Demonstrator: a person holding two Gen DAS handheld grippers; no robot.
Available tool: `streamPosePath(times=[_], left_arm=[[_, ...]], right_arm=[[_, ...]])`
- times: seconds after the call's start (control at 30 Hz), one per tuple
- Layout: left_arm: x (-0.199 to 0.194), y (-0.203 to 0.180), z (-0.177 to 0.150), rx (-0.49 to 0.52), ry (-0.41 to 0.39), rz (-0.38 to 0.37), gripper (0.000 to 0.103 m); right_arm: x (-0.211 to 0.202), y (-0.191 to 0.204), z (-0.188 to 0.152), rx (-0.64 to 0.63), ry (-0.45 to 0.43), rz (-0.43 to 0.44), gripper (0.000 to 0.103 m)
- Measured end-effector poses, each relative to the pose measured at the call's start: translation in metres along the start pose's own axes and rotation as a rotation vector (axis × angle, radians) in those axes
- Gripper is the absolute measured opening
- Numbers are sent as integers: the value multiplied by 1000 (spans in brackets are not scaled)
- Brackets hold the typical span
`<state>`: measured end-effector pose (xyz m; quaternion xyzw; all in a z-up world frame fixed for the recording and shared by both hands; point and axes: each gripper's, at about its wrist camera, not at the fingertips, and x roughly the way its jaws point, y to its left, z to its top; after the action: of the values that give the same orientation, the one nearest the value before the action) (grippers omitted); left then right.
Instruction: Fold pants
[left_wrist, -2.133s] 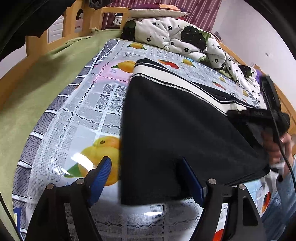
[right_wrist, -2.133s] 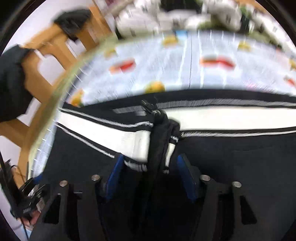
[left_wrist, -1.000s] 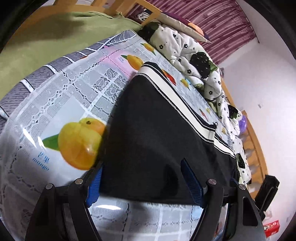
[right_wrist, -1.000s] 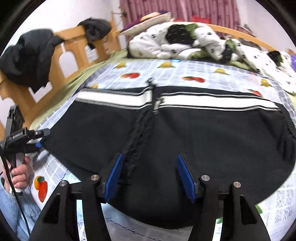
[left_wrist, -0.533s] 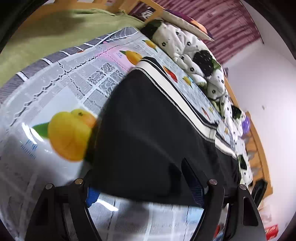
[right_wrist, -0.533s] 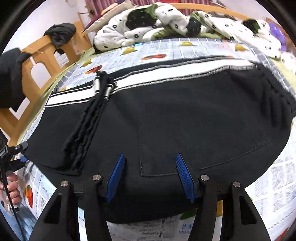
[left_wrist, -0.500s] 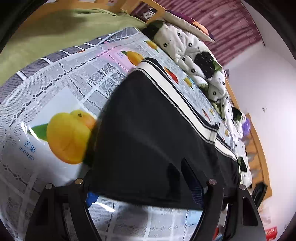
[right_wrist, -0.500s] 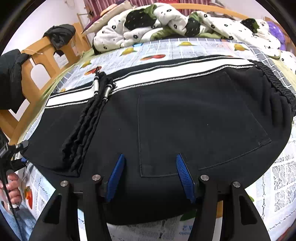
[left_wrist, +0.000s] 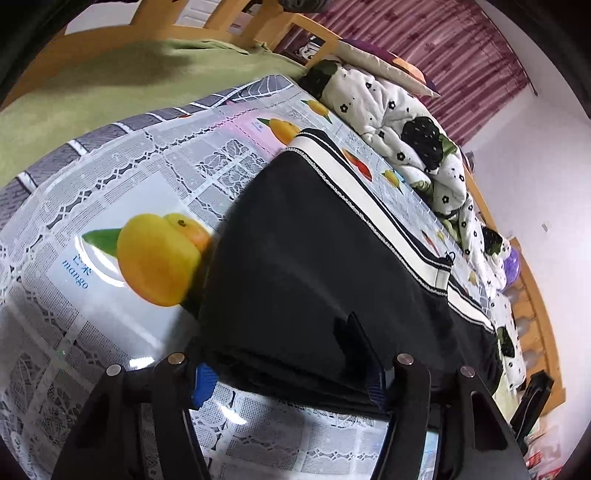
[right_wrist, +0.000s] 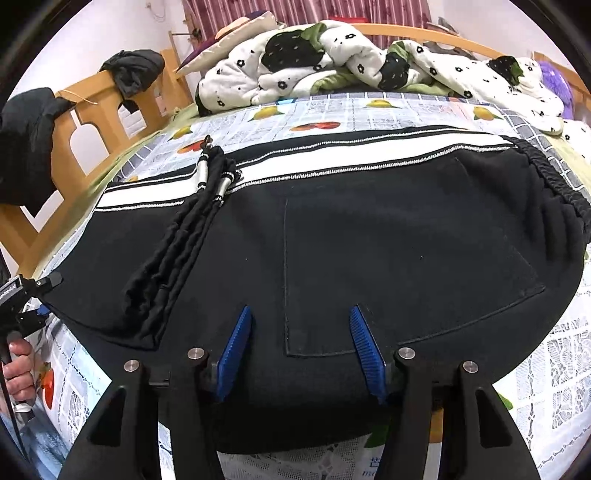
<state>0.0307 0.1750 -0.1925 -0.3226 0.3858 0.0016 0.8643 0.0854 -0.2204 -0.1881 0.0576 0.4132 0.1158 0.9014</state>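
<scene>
Left wrist view: left gripper (left_wrist: 286, 363) spread wide, low at the near left corner of the pants (left_wrist: 332, 266). One blue pad (left_wrist: 204, 380) sits at the cloth's corner edge, the other over the black fabric. Nothing pinched yet.

Right wrist view: right gripper (right_wrist: 301, 345) also apart, holding nothing, hovering at the near hem over the back pocket (right_wrist: 388, 273). Contact with the fabric: cannot tell.

Pants lie flat across the bed, on the fruit-print cloth (left_wrist: 110, 206), already doubled, with the white side stripe (right_wrist: 332, 158) along the far edge and the elastic waistband (right_wrist: 554, 184) toward the right. Drawstring (right_wrist: 177, 251) lies loose on top of the left half. Rumpled quilt (right_wrist: 351, 55) beyond the far edge, well apart.

Risks, judged:
- Left gripper may catch only the top layer at the corner; layers would then separate on lifting and the fold go skew.
- Glossy cloth underneath could be pinched along with the fabric.
- Drawstring may slide and end up bunched inside the next fold.
</scene>
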Motion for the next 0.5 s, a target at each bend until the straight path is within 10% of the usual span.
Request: streamPosePath(times=[0.5], left_arm=[[1, 1, 1, 26, 11, -2, 61]], right_arm=[[0, 0, -3, 20, -20, 26, 63]])
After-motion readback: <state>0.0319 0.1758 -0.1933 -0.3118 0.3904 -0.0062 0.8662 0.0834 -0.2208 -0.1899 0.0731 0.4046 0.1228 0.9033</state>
